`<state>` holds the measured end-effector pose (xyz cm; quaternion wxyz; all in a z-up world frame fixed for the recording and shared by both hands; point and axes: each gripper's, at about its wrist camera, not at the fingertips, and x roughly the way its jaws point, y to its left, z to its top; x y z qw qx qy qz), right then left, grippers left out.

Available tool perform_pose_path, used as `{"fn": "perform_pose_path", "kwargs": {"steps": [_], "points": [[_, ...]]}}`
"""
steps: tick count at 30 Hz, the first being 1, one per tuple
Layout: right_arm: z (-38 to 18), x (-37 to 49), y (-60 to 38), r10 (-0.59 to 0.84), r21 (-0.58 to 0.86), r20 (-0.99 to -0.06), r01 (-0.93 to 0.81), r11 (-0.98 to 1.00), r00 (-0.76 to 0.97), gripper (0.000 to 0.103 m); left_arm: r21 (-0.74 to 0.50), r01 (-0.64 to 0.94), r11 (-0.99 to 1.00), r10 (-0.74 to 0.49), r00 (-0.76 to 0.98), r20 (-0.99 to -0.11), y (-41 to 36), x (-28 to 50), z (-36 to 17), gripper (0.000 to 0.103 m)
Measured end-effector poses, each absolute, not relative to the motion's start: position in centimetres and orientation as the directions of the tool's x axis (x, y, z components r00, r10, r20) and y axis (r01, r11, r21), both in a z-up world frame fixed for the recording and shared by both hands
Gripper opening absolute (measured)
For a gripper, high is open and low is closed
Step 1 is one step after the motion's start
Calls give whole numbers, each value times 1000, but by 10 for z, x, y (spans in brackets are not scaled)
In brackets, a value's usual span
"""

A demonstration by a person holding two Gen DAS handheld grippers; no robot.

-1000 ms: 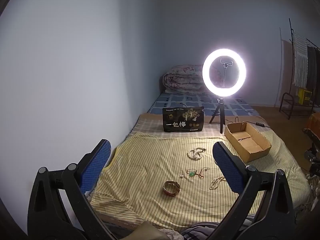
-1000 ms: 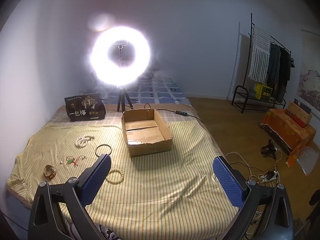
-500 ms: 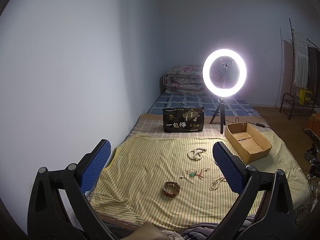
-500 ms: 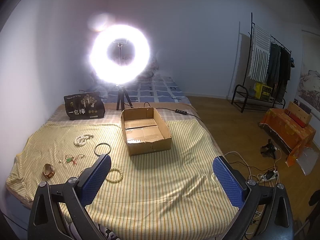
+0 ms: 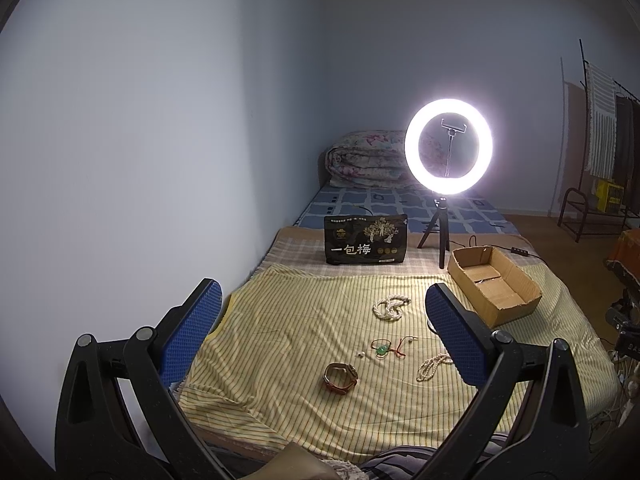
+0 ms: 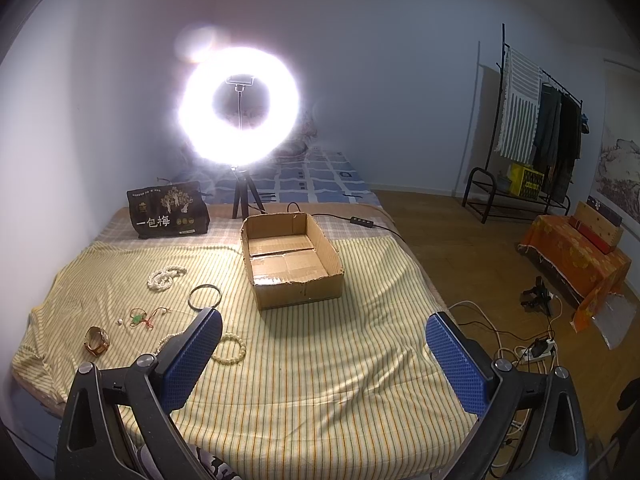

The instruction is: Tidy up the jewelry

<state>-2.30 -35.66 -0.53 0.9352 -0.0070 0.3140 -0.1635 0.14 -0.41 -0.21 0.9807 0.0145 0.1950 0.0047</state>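
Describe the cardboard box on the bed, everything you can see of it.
The cardboard box is a shallow, brown, rectangular tray of corrugated card, open at the top, with nothing visible inside. Its floor is two flaps meeting at a seam, with clear tape across the front part. The front wall's upper edge is torn and ragged. It stands upright on the yellow striped sheet, in front of the ring light, to the right of the jewelry. Neither gripper touches it.
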Motion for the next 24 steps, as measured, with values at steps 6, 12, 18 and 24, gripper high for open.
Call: {"fn": "perform_pose_path", "kwargs": {"steps": [6, 12, 18, 24], "points": [[-5, -23, -357, -310, -114, -586, 302, 946, 749, 103, 29, -6, 1000, 17, 924, -382, -5, 2, -2, 103], [-7, -25, -357, -308, -112, -587, 301, 947, 749, 103, 29, -8, 1000, 19, 924, -381, -6, 3, -2, 103], [-7, -25, -358, -309, -113, -587, 303, 946, 748, 103, 26, -9, 1000, 18, 924, -381, -6, 3, -1, 103], [-7, -25, -358, -309, -111, -589, 303, 946, 747, 103, 25, -9, 1000, 18, 925, -381, -6, 3, 0, 103]]}}
